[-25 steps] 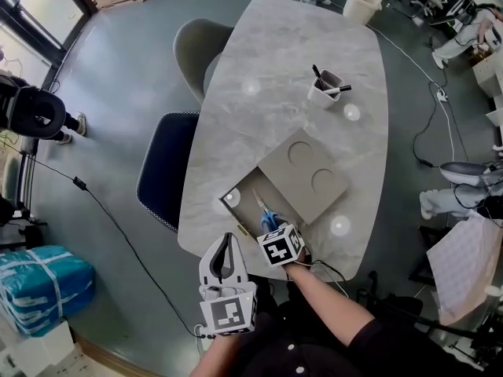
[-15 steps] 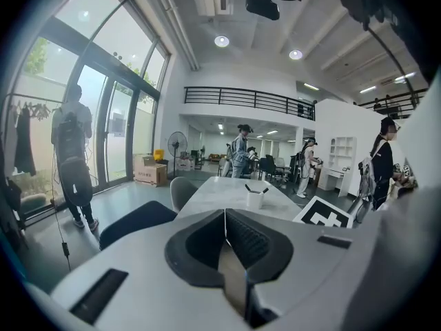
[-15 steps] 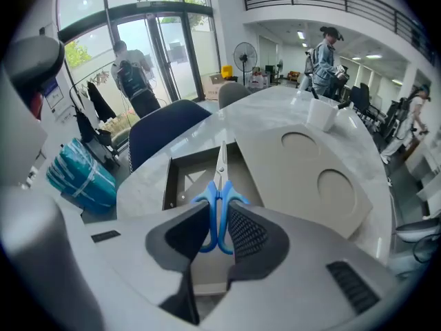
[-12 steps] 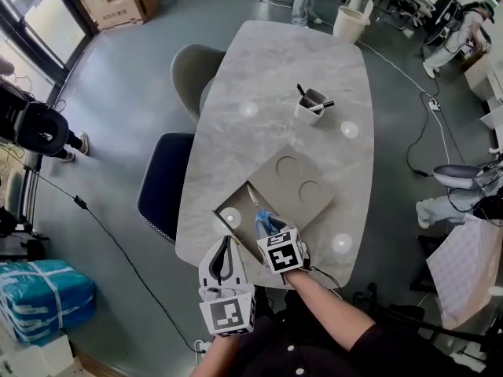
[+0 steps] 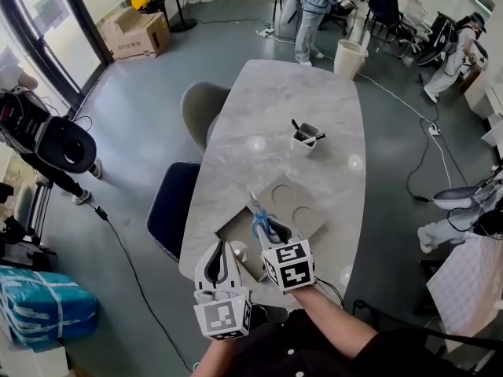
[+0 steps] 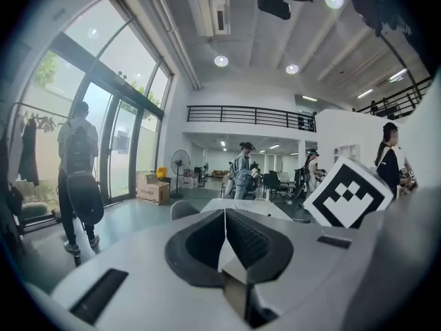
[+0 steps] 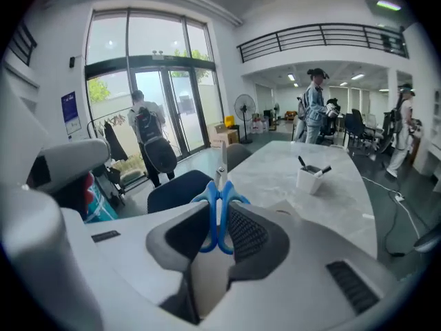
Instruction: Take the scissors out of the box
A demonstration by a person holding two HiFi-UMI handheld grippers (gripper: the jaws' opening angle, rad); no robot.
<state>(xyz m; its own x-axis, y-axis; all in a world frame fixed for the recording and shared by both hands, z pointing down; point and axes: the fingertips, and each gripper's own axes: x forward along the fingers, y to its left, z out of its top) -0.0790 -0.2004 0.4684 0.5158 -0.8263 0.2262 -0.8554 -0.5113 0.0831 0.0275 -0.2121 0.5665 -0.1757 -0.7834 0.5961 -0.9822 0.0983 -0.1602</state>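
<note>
Blue-handled scissors (image 5: 262, 218) hang above the open grey box (image 5: 233, 231), blades pointing away from me. My right gripper (image 5: 269, 232) is shut on their handles; in the right gripper view the scissors (image 7: 219, 212) stand upright between the pads of the right gripper (image 7: 219, 221). The box lid (image 5: 295, 207), with two round recesses, lies against the box on its far right. My left gripper (image 5: 219, 262) hovers near the table's front edge, left of the box. In the left gripper view the left gripper (image 6: 224, 230) has its jaws together with nothing between them.
A white pen cup (image 5: 304, 138) stands mid-table on the grey marble table (image 5: 275, 100). A dark blue chair (image 5: 173, 207) and a grey chair (image 5: 201, 108) sit along the left side. People stand beyond the far end. Cables run over the floor at right.
My right gripper has risen with the scissors, lifting them out of the box. The left gripper has also risen a little. The camera now looks further across the room.
</note>
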